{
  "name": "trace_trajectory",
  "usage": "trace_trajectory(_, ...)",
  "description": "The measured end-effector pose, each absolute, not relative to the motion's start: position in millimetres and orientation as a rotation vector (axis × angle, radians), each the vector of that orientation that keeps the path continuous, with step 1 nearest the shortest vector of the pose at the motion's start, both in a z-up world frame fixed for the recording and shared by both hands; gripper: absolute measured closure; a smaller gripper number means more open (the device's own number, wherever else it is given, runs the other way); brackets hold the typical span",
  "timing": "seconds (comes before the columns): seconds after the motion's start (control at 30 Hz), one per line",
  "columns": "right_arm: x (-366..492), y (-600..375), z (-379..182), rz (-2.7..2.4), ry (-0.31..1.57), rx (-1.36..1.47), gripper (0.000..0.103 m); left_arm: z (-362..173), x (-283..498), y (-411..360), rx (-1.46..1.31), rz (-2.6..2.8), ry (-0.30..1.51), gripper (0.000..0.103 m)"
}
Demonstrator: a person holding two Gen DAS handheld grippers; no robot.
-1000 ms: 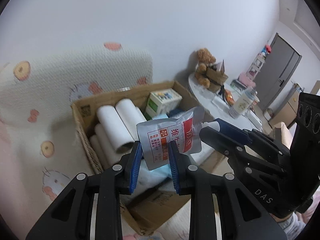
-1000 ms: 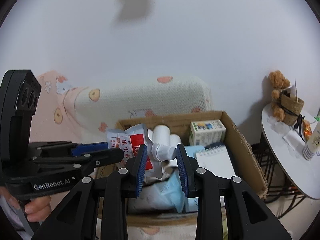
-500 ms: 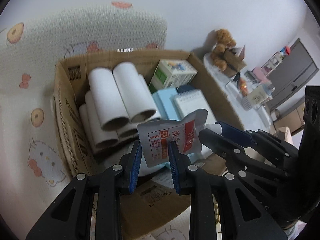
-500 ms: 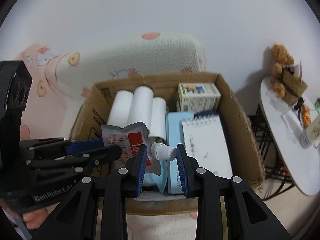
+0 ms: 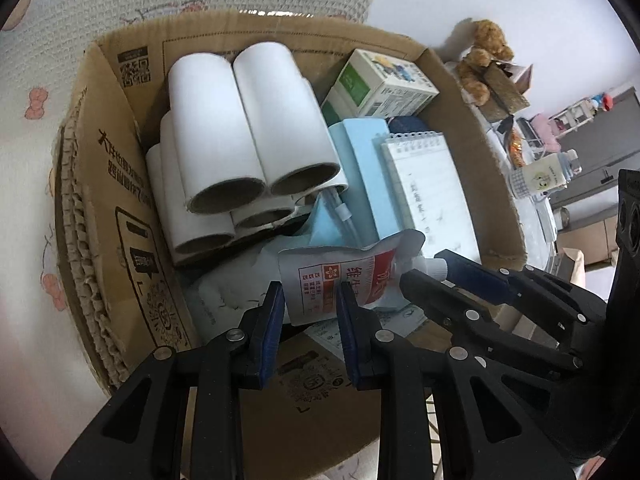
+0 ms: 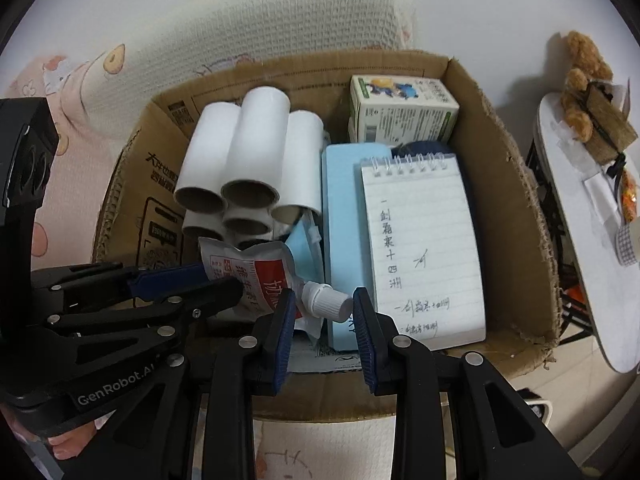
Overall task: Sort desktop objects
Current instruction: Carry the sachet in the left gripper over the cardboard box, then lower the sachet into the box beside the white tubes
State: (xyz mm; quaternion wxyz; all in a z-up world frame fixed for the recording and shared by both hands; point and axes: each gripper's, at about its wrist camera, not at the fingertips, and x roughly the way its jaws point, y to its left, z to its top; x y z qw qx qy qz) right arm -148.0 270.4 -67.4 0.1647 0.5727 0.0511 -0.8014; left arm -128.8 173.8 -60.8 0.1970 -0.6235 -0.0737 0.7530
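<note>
1. Step in hand, as I read it: both grippers lower one spouted pouch into the cardboard box w/ the other sorted things. Pouch hangs over the box's near end, just above the clutter, apparently not set down yet.
2. Left gripper: fingers clamped on the pouch's bottom edge. Right gripper: fingers closed around the white cap; cap is touching the right pad, but contact on the other side is hard to confirm.
3. Box contents, L to R: stacked paper tubes, light-blue pack, spiral notepad, small printed carton at the back.
4. Next move prob. calls for: pick a free gap near the front by the tubes, ease down till the pouch rests, then part both sets of fingers and lift out w/o dragging the notepad.
5. Hard to tell: box floor under the pouch is hidden by fingers and pouch; dark item behind the notepad is mostly covered; pouch print is cut off. Side table w/ teddy is warped at the lens rim.
</note>
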Motion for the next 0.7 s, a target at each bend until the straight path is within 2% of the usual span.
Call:
trace_trajectory(0.2, -164, 273, -80, -2.213, 0.111, 1.731, 0.077, -74, -137, 180, -1.88, 2.08, -0.211, 0.077)
trace_trajectory(0.23, -166, 273, -84, -2.198, 0.103, 1.75, 0.077, -76, -137, 182, -1.906, 2.087, -0.199, 0.083)
trace_trajectory(0.33, -167, 271, -91, -2.183, 0.11, 1.769, 0.077, -81, -138, 183, -1.958, 2.107, -0.204, 0.084)
trace_trajectory(0.7, -163, 259, -87, -2.222, 0.222, 1.684, 0.077, -68, -129, 181, -1.885, 2.202, -0.158, 0.086)
